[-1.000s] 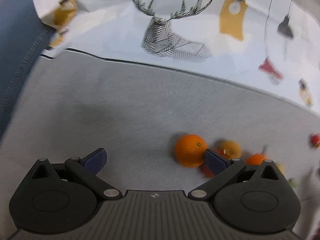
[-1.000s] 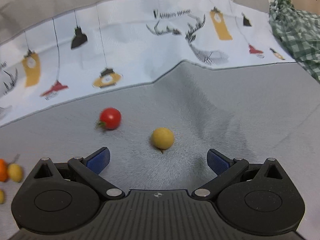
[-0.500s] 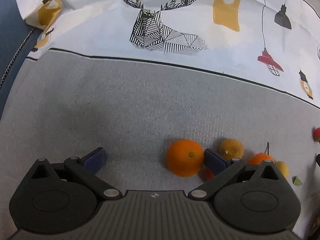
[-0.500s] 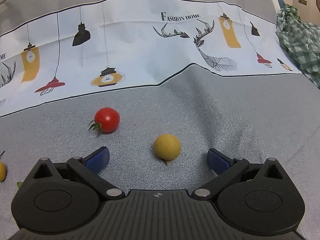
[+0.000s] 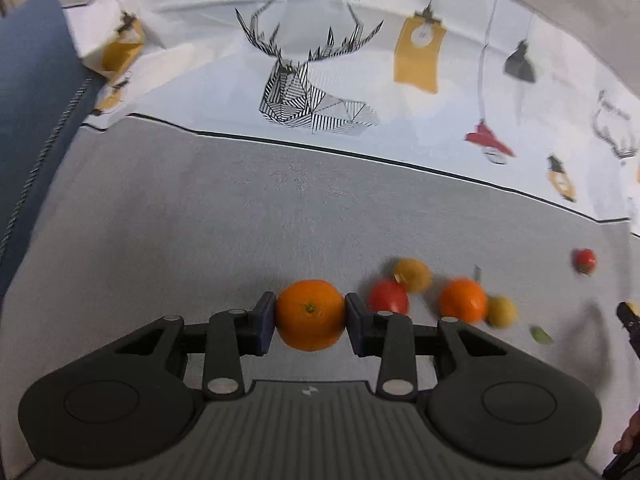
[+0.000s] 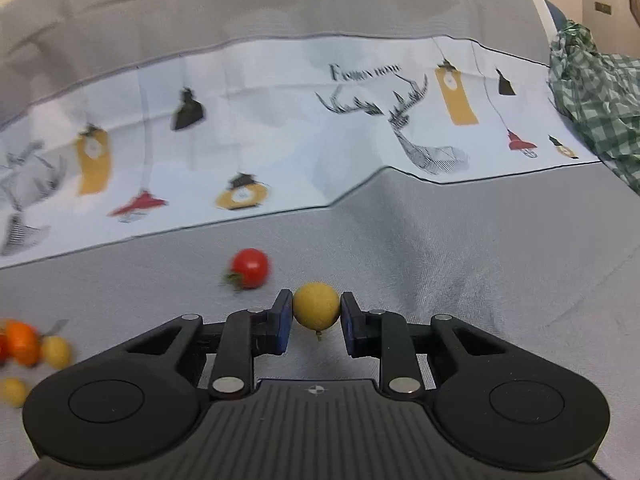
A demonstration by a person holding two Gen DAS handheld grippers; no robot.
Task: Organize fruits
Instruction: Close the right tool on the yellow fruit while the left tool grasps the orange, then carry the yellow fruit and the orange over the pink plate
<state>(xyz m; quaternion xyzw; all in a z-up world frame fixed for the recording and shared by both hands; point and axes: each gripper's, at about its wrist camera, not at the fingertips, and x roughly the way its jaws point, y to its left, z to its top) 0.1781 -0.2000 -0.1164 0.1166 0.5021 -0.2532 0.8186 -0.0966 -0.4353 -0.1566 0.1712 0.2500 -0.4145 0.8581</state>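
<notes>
Both pairs of tongs have just been closing, each from wide apart onto a fruit. Between the blue pads of the left gripper [image 5: 310, 316] sits the large round orange [image 5: 310, 314], its green stem dimple facing the camera, pinched on both sides. Earlier that orange lay on the grey woven cloth [image 5: 200, 220] by the right-hand pad only. The right gripper [image 6: 316, 316] has likewise pressed its pads against the small round yellow fruit [image 6: 316, 306], which lay loose between the spread fingers before; a short stem hangs under it.

Taking the held orange as landmark: just to its right lie a red tomato [image 5: 388, 297], a dull orange-yellow fruit [image 5: 413, 275] behind that, then a second, smaller orange [image 5: 463, 300] touching a small yellow fruit [image 5: 502, 311]. Further right a small red cherry tomato [image 5: 585, 261] sits alone, well apart.

Motion blur softens all the loose fruit, so their stems and exact contacts are hard to read. Part of the red tomato is hidden behind the left gripper's pad. Whether either held fruit rests on the cloth or hangs clear of it cannot be told.
</notes>
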